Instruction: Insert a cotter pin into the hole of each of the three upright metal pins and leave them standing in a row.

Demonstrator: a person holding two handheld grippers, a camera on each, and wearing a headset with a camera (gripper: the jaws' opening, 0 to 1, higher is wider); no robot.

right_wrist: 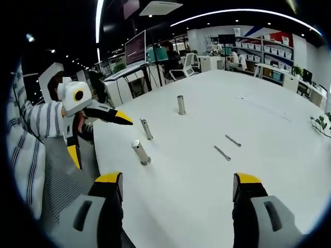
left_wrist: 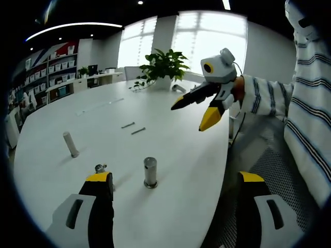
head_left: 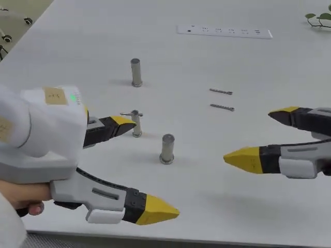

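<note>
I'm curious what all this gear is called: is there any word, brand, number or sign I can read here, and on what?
No text here can be read.
Power strip: small marks, too blurred to read.
Wall banner: red and blue shapes, too small to read.
</note>
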